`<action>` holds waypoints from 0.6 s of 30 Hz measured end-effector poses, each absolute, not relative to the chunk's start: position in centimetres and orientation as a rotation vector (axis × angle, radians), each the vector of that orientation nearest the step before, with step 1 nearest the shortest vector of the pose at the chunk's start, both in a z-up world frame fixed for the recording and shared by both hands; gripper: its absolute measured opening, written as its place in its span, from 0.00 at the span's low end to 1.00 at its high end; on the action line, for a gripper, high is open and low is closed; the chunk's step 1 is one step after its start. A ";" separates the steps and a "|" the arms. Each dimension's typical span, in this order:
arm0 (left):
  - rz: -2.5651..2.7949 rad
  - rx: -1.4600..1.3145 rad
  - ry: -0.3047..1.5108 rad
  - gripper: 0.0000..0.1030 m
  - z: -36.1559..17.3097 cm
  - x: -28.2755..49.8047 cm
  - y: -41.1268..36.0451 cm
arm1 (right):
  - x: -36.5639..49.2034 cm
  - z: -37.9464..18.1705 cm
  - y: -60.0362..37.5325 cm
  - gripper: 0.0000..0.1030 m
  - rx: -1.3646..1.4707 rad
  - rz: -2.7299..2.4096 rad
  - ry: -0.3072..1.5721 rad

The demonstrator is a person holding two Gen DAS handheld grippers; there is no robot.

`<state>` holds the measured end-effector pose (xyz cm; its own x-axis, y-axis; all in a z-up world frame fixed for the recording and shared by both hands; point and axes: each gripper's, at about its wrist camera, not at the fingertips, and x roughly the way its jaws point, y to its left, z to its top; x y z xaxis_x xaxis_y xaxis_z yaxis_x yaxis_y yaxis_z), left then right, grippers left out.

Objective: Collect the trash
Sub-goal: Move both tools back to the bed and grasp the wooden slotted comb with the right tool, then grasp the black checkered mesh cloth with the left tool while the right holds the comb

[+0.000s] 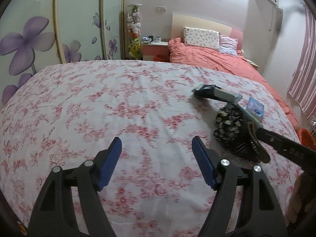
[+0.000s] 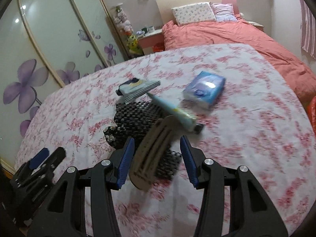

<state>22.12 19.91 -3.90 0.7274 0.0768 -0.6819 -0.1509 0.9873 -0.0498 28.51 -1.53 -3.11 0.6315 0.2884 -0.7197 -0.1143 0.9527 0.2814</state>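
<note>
- Left gripper (image 1: 156, 150): jaws apart, nothing between them, over bare floral bedsheet (image 1: 98, 102) at lower centre of its view.
- Right gripper (image 2: 158, 148): nearer the trash; whether its half-open jaws clamp the tan slatted piece (image 2: 152, 158) between them, I cannot tell.
- Squeezed tube (image 2: 173, 110) lies just beyond, long axis running upper left to lower right, cap nearest.
- Blue tissue pack (image 2: 205, 90) sits farther to the upper right.

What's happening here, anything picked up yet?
A person works two handheld grippers over a table under a floral cloth. The right gripper seems to grip a dark woven basket by its beige rim, though blur makes contact unsure. A tube pokes out of it. The left gripper is open and empty. A crumpled wrapper and blue tissue pack lie on the cloth.
</note>
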 end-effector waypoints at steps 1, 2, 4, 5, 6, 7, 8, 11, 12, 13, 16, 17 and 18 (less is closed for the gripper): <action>0.128 -0.109 0.748 0.70 -4.0 22.1 20.1 | 28.8 -3.5 -1.2 0.46 0.209 0.227 0.872; 0.128 -0.113 0.749 0.70 -4.0 22.1 20.4 | 28.8 -3.9 -1.1 0.45 0.208 0.228 0.885; 0.131 -0.121 0.751 0.70 -4.2 22.1 20.8 | 29.0 -4.7 -0.6 0.42 0.215 0.237 0.912; 0.131 -0.125 0.752 0.70 -4.3 22.0 20.9 | 29.0 -4.8 -0.5 0.41 0.215 0.241 0.918; 0.133 -0.129 0.756 0.70 -4.4 22.1 21.0 | 28.9 -4.9 -0.3 0.41 0.206 0.237 0.913; 0.132 -0.132 0.759 0.70 -4.5 22.1 21.1 | 28.7 -4.8 -0.1 0.39 0.189 0.237 0.905; 0.131 -0.135 0.762 0.70 -4.6 22.1 21.1 | 28.6 -4.8 0.0 0.36 0.181 0.238 0.904; 0.128 -0.136 0.768 0.70 -4.8 22.1 21.0 | 28.5 -4.7 -0.3 0.29 0.187 0.234 0.897; 0.125 -0.135 0.768 0.70 -4.8 22.0 20.9 | 28.4 -4.7 -0.5 0.29 0.189 0.234 0.893; 0.124 -0.134 0.767 0.70 -4.7 22.0 20.8 | 28.2 -4.6 -0.7 0.29 0.187 0.232 0.890; 0.118 -0.130 0.767 0.70 -4.6 22.0 20.3 | 27.8 -4.4 -1.4 0.29 0.180 0.222 0.872; 0.115 -0.129 0.767 0.70 -4.6 22.0 20.1 | 27.6 -4.3 -1.7 0.29 0.181 0.217 0.865; 0.111 -0.127 0.767 0.70 -4.6 22.0 19.8 | 27.4 -4.2 -2.2 0.29 0.183 0.210 0.857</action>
